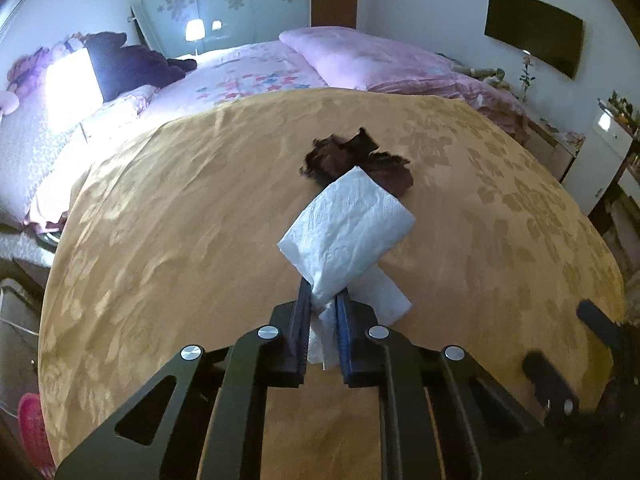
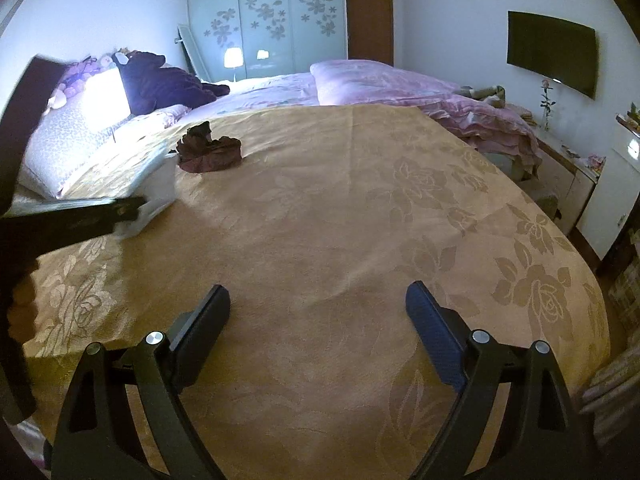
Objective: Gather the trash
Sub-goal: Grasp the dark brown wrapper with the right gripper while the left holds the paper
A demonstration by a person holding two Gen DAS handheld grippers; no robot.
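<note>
White crumpled paper tissue (image 1: 348,224) is clamped in left gripper (image 1: 324,304); right gripper (image 2: 318,300) gapes empty. Next: collect far brown scrap (image 1: 360,160).

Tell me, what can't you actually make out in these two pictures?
- Brown scrap: left wrist view, its near part is hidden by the tissue; what it is made of is unclear.
- Tissue in the right wrist view: blurred, partly behind the left gripper.
- Right gripper: left wrist view, blurred and cut off by the right edge.
- Shelf items: right wrist view, too small to name.
- No bin shows in either view.
</note>
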